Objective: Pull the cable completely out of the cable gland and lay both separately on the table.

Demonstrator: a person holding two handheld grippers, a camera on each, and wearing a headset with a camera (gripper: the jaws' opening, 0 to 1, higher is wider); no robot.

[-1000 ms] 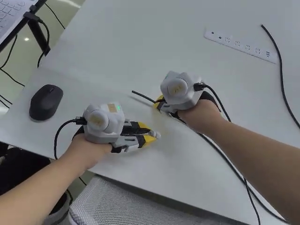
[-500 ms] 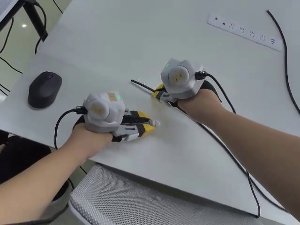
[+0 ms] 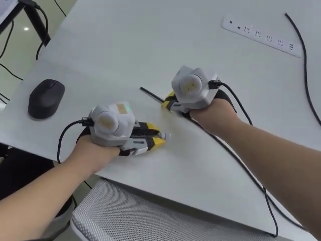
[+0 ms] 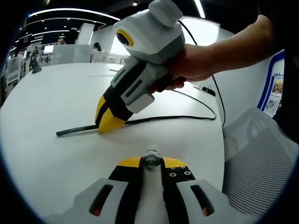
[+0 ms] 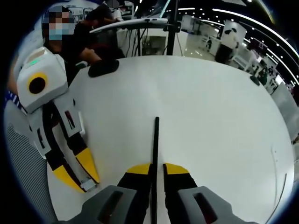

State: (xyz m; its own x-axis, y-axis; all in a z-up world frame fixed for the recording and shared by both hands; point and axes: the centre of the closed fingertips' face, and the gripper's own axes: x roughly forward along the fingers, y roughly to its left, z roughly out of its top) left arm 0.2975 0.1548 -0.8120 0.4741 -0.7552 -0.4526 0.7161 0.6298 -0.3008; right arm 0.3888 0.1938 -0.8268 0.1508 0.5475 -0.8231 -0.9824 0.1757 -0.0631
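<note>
The left gripper (image 4: pixel 152 163) is clenched on the cable gland (image 4: pixel 152 155), a small, hard, grey fitting, probably light and slick. The right gripper (image 5: pixel 156 169) pinches the thin black cable (image 5: pixel 155 140), likely limp, which runs toward twelve o'clock across the smooth white table (image 5: pixel 210 102), apart from the gland.

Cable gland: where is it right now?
In the left gripper view the gland sits pinched at the tip of the left gripper, clear of the cable that the right gripper holds just ahead.
</note>
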